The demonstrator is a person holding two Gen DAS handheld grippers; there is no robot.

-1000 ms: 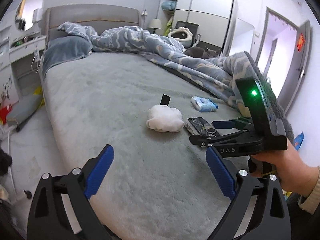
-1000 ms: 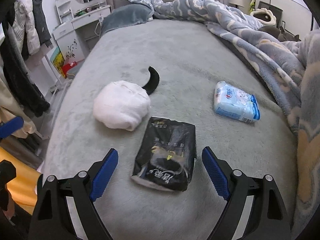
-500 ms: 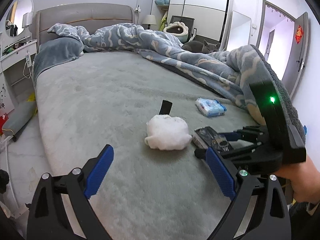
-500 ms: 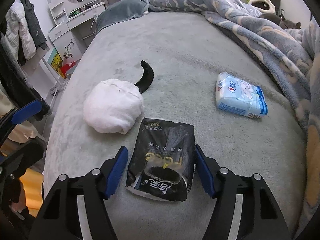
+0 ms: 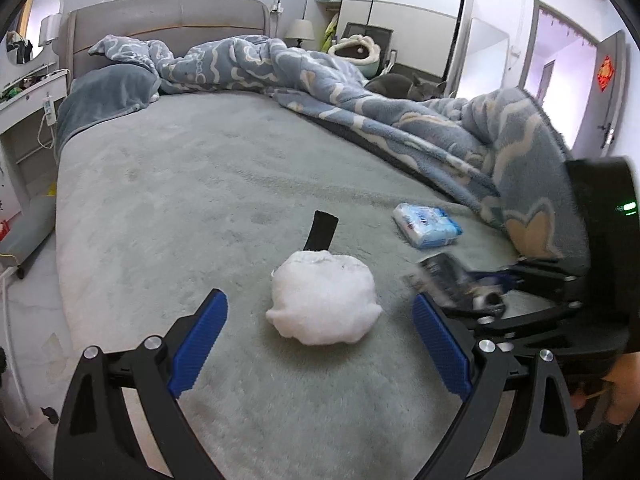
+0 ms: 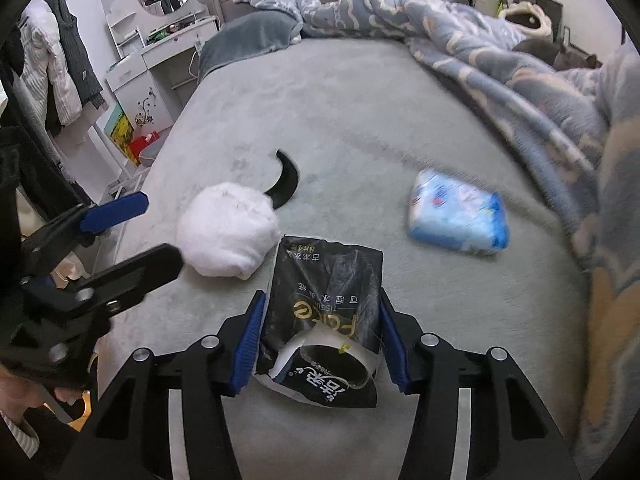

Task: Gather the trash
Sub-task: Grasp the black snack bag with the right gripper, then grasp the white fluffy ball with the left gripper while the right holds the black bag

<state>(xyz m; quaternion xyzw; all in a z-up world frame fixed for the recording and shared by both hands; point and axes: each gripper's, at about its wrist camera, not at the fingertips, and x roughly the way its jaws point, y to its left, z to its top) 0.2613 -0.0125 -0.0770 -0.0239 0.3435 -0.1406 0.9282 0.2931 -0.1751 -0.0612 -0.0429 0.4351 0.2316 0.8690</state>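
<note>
Between the right claw's (image 6: pixel 320 340) blue pads (image 6: pixel 250 346) sits a black pack (image 6: pixel 326 300) with gold and white print, and beyond it to the right lies a light-blue and white pack (image 6: pixel 458 216). Ahead of the left claw (image 5: pixel 320 320), black with blue pads too, is a white wad (image 5: pixel 324 296) with a black strip (image 5: pixel 320 232) behind it. All lie on a grey-green bed (image 5: pixel 200 184), with a blue blanket (image 5: pixel 360 92) patterned in cream swirls past it.

Rumpled blue blanket (image 5: pixel 400 120), grey cat (image 5: pixel 404 86)
</note>
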